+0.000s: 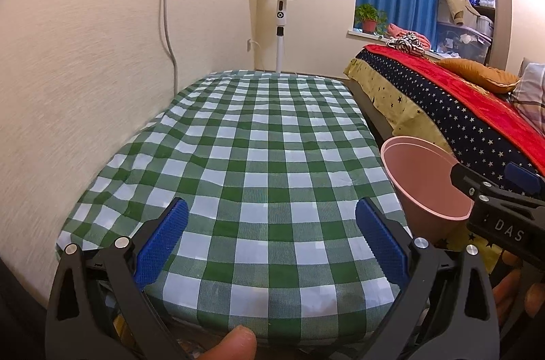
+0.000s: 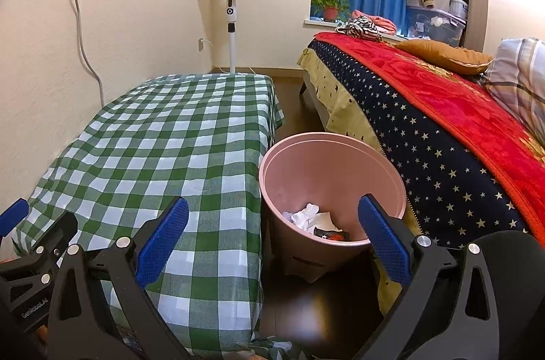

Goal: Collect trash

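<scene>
The left gripper [image 1: 270,244] stands wide and empty above the near end of the bench [image 1: 259,155], its blue pads [image 1: 160,244] well apart with only the green-and-white checked cloth between them. The right gripper [image 2: 272,244] is equally wide and holds nothing; it hovers over the gap between the bench [image 2: 163,149] and the bed [image 2: 442,128], with the pink bin [image 2: 332,155] just ahead and slightly below, its mouth sitting between the spread fingers in the right wrist view. From the left wrist view the same bin [image 1: 422,176] lies off to the right, just past the bench corner, partly hidden by the right gripper's body.

The job looks close to finished, by my reading: crumpled white paper [image 2: 308,217] and a dark wrapper [image 2: 332,234] already lie at the bottom of the bin, and no loose trash shows on the cloth anywhere in either view. Whether anything remains on the floor beneath the bench or on the bed I cannot tell
</scene>
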Available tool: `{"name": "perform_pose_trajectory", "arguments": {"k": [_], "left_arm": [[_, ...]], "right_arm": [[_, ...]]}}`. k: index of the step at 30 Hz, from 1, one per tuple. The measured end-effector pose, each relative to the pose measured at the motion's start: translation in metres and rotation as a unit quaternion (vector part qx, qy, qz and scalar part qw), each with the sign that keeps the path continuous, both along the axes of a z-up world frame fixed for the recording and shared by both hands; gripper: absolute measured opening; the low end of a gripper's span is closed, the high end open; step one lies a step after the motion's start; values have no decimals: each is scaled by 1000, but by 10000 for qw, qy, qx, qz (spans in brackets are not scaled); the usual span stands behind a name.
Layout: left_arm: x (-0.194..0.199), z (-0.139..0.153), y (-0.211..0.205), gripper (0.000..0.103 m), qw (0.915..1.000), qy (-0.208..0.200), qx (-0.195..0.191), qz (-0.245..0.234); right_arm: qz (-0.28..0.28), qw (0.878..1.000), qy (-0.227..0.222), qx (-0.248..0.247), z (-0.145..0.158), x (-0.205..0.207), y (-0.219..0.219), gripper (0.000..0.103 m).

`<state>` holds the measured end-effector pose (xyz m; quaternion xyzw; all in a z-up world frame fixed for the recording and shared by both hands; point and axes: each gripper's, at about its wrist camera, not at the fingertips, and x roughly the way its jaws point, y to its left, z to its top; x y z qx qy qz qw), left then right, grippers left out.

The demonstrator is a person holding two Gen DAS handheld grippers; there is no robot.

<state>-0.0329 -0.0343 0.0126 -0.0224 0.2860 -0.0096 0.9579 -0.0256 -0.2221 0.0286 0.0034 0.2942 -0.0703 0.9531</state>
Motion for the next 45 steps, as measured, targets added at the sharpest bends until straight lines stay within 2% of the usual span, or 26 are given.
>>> {"name": "perform_pose_trajectory", "arguments": {"k": [45], "left_arm": [[-1,0,-1,95,10000,-19,-71,8]], "right_arm": [[-2,10000,-6,-9,0,-1,0,98]]}}
